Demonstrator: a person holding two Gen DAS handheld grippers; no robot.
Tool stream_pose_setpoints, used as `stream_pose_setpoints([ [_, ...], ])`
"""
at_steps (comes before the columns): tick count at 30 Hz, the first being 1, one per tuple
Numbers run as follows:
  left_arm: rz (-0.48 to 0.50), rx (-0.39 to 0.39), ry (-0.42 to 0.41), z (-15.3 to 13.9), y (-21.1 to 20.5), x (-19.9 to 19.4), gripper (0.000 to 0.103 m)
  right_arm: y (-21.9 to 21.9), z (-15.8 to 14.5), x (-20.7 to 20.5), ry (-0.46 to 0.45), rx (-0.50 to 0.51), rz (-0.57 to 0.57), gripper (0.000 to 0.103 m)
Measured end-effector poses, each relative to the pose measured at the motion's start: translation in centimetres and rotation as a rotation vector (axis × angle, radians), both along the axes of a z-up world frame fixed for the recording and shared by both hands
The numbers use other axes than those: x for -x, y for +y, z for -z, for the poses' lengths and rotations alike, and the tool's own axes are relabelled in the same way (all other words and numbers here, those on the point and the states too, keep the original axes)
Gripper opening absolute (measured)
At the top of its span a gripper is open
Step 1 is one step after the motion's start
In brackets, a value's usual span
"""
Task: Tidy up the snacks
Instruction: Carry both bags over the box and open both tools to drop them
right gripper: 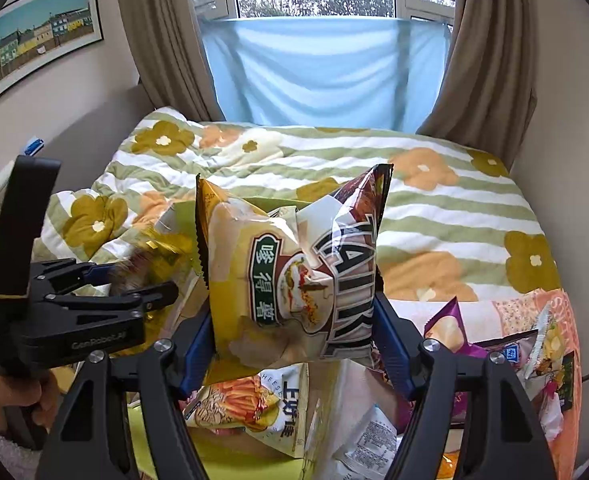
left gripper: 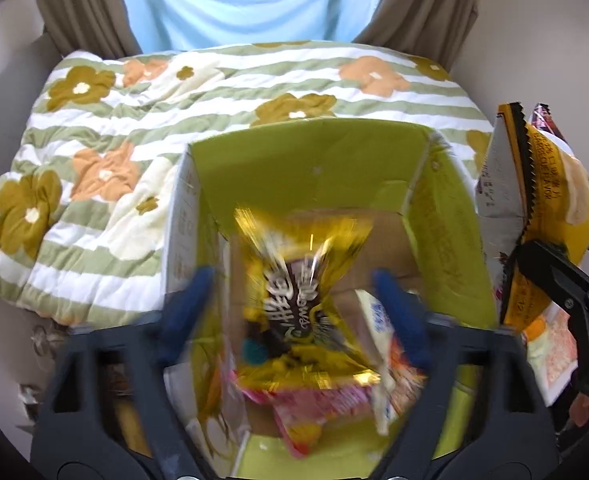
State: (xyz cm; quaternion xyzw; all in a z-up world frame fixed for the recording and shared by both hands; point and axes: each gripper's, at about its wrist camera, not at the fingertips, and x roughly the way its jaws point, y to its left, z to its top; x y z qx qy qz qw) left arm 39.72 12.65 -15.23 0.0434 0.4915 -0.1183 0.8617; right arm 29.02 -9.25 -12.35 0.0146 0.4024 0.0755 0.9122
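A cardboard box (left gripper: 314, 160) with lime-green inner walls stands open on the bed. My left gripper (left gripper: 294, 300) hangs over it, open, its blue fingers (left gripper: 190, 296) wide apart. Between them, blurred and clear of both pads, a gold snack bag (left gripper: 294, 280) lies over the packets in the box. My right gripper (right gripper: 294, 344) is shut on a puffy yellow-and-brown chip bag (right gripper: 294, 280), held upright just right of the box. That chip bag (left gripper: 542, 184) shows at the left wrist view's right edge. The left gripper (right gripper: 142, 278) and the gold bag (right gripper: 162, 248) appear at the right wrist view's left.
A striped floral quilt (right gripper: 434, 208) covers the bed. A fries packet (right gripper: 246, 404) and other wrappers lie below the held bag. Several loose snack bags, one purple (right gripper: 446, 328), lie at the right. Curtains and a window stand behind. A hand (right gripper: 42, 396) holds the left gripper's handle.
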Motion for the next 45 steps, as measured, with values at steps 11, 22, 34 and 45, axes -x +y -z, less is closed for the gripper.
stream_pose_setpoints([
  [11, -0.069, -0.026, -0.027, -0.2, 1.2, 0.8, 0.103, 0.7, 1.5, -3.4, 0.040, -0.023, -0.104, 0.067],
  [22, -0.150, -0.060, -0.010, -0.2, 3.4, 2.9, 0.102, 2.3, 3.3, -6.1, 0.120, -0.015, -0.209, 0.071],
  [34, -0.186, -0.034, 0.001, -0.4, 4.5, 6.3, 0.102, 1.4, 3.7, -4.2, 0.139, -0.062, -0.174, 0.094],
  [45, -0.175, -0.008, -0.062, -3.2, 4.4, 9.9, 0.103, 1.0, 0.4, 0.2, 0.069, -0.056, -0.160, 0.094],
])
